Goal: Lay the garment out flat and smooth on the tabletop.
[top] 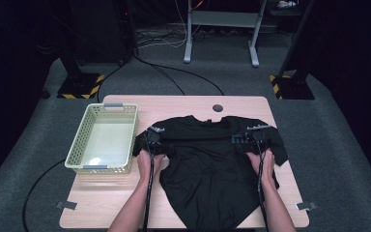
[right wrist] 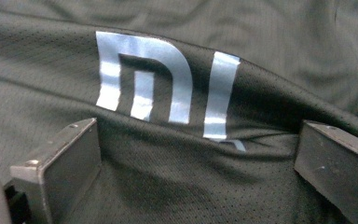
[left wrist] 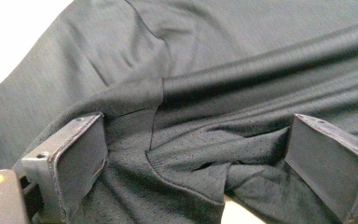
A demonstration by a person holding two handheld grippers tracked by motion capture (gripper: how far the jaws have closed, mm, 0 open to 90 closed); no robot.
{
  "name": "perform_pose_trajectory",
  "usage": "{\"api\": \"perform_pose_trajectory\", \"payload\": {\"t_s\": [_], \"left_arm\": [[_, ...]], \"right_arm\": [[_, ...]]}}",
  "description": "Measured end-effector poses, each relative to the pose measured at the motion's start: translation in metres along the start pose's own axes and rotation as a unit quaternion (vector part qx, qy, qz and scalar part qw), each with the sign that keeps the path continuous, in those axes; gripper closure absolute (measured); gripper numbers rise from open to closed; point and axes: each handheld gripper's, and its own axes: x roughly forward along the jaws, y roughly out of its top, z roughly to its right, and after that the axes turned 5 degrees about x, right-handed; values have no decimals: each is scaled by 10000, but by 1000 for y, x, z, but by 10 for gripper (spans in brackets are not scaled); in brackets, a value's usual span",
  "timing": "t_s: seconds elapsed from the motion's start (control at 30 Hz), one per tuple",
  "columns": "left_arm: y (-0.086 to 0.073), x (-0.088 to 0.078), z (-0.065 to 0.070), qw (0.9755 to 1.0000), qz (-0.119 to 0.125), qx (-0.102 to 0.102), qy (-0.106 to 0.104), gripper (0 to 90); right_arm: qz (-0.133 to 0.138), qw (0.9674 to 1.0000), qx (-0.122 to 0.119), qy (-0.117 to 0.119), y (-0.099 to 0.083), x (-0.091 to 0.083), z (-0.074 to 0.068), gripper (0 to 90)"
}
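High view: your black mesh-knit T-shirt (top: 212,169) lies spread across the pale wooden table (top: 96,203), collar away from you. A fold line runs straight across its chest between your two tools, which suggests you are folding it. Your left gripper (top: 155,143) sits at the shirt's left sleeve seam, jaws spread wide, bunched cloth lying loose between them, not pinched. Your right gripper (top: 244,140) rests near the right shoulder, jaws likewise apart over the silver logo (right wrist: 168,84). A cream plastic lattice basket (top: 105,137) waits just beside the left sleeve.
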Motion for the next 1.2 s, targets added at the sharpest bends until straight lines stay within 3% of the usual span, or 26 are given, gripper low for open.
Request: {"api": "perform_pose_trajectory", "payload": {"t_s": [0.17, 0.43, 0.57, 0.7, 0.77, 0.87, 0.97, 1.07, 1.13, 1.2], "left_arm": [[26, 20, -11, 9998, -167, -38, 65, 48], [48, 37, -26, 9993, -350, -95, 101, 44], [50, 35, -28, 9987, -489, -103, 89, 37], [44, 20, -25, 9991, -343, -216, 86, 16], [40, 5, -18, 9996, -153, -249, -51, 12], [33, -21, 1, 9995, 103, 5, -310, 10], [16, -46, 27, 9971, 322, 383, -576, 15], [-12, -62, 51, 9930, 360, 745, -839, 15], [-32, -64, 63, 9917, 290, 838, -926, 20], [-48, -61, 69, 9914, 161, 940, -899, 20]], "right_arm": [[-114, 9999, 106, -71, 26, 17, 2, 3], [-159, 9995, 224, -164, 47, 32, 7, 8], [-172, 9994, 275, -127, 46, 30, 6, 0], [83, 9997, 247, 29, 37, 10, 7, 0], [145, 9994, 304, 112, 31, -6, 9, 0], [191, 9992, 268, 207, 19, -28, 10, 0], [291, 9990, 108, 321, -3, -46, 2, 4], [310, 9987, -71, 394, -31, -55, -15, 4], [342, 9980, -132, 523, -50, -57, -26, 6], [218, 9983, -275, 458, -64, -54, -35, 4]]}}
